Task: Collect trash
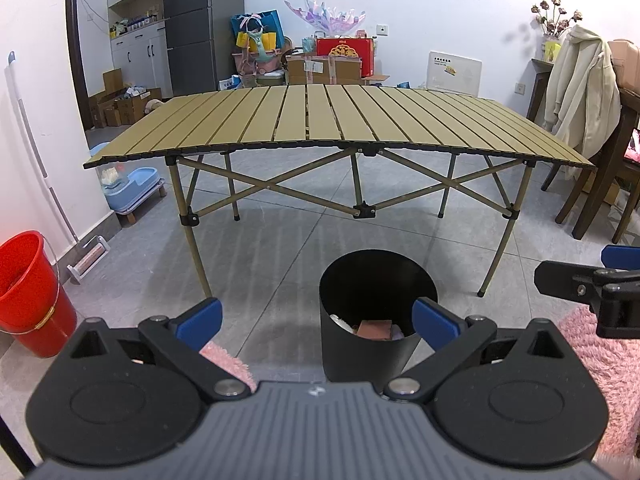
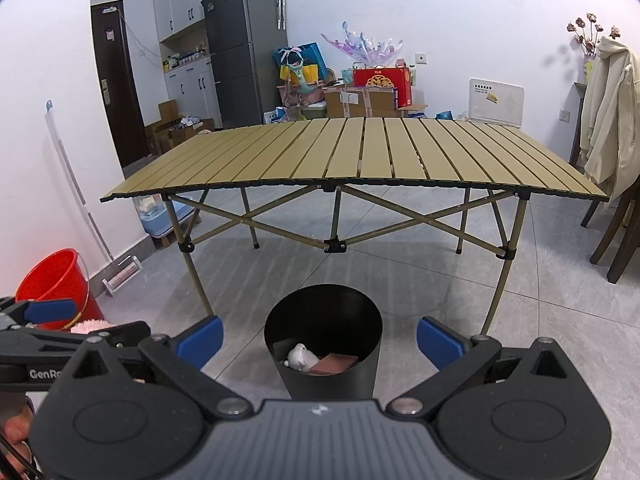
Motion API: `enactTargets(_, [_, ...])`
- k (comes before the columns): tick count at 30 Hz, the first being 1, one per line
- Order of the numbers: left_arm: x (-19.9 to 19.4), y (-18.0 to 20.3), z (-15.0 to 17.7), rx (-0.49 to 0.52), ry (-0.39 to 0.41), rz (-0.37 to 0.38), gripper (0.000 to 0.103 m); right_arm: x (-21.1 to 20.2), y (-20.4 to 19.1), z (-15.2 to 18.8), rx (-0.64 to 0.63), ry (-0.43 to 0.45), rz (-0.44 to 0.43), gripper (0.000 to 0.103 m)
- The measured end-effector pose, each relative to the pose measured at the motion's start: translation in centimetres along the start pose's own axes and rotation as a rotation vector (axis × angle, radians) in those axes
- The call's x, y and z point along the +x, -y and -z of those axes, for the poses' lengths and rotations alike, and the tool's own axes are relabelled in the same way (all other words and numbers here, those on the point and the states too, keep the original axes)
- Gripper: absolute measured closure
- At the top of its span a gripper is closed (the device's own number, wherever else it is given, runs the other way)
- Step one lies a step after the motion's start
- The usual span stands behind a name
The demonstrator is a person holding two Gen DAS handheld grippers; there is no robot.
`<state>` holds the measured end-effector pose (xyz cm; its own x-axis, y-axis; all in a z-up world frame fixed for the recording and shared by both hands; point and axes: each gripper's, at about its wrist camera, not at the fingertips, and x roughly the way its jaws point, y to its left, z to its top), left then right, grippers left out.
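Nearest, both grippers hold nothing: the left gripper (image 1: pixel 318 316) and right gripper (image 2: pixel 320 338) have jaws wide apart. Just beyond, low centre, the black bin (image 2: pixel 324 376) stands on the floor, holding a white wad (image 2: pixel 301 357) and a brown block (image 2: pixel 334 363); its bottom is hidden. Farther, the bench (image 2: pixel 360 160) looks bare, so collection seems finished.
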<state>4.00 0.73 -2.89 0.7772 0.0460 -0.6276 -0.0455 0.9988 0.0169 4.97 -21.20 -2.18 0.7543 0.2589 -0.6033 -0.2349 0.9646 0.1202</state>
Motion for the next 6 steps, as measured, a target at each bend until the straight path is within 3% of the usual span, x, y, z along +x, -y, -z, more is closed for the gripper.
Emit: enactTargets(6, [0.0,0.0,0.13,0.005,-0.003,0.002,0.0,0.12,0.01,0.01,-0.002,-0.005,-0.002,0.0])
